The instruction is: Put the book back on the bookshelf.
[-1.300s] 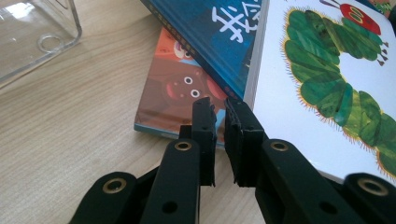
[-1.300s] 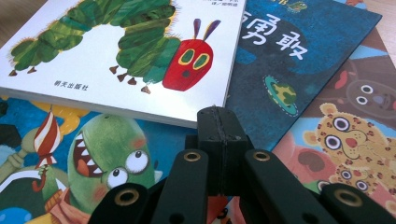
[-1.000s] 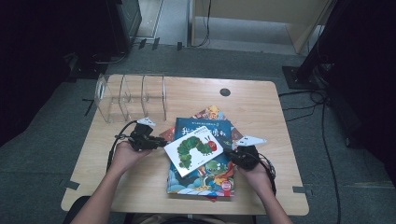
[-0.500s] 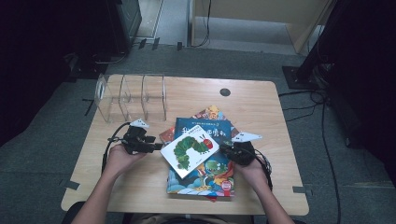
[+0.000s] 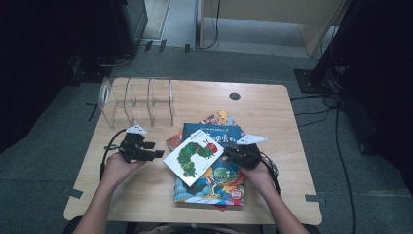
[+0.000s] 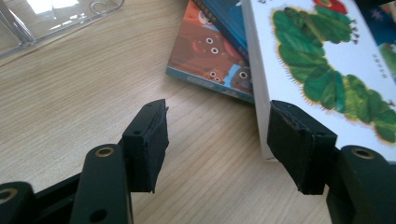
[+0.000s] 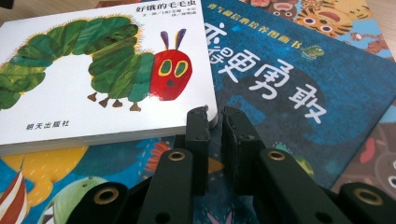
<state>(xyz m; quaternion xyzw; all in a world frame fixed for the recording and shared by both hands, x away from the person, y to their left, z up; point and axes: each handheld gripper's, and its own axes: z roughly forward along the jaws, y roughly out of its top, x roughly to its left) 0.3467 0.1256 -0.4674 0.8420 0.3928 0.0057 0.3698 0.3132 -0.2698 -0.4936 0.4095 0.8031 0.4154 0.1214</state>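
Nearest, at bottom of high view: two forearms coming in, one gripper per hand. Left gripper (image 5: 155,154) just left of the white caterpillar book (image 5: 194,157); right gripper (image 5: 229,153) at that book's right corner.

Left jaws: let go, wide apart, just been opening, nothing pinched. In left gripper view, one pad (image 6: 299,144) right by the book's near edge, other pad over bare table (image 5: 122,185). Can't tell if that pad touches the edge.

Right jaws: nearly together w/ a thin gap, just been opening a bit, nothing between them. In right gripper view, tips sit just at the white book's corner, over the blue cover; touching or not, can't tell.

Caterpillar book: lying flat but turned crooked, on top of big blue book (image 5: 216,168), hanging off its left side toward the left gripper. Green bug w/ red head on white cover.

Blue book: on a pile of more picture books (image 5: 220,117), bits peeking out at top, left & bottom. Pile near middle of table.

Farther back, top left of table: clear rack (image 5: 139,102) w/ upright dividers, well apart from the books.

Past the table: grey floor w/ cables.
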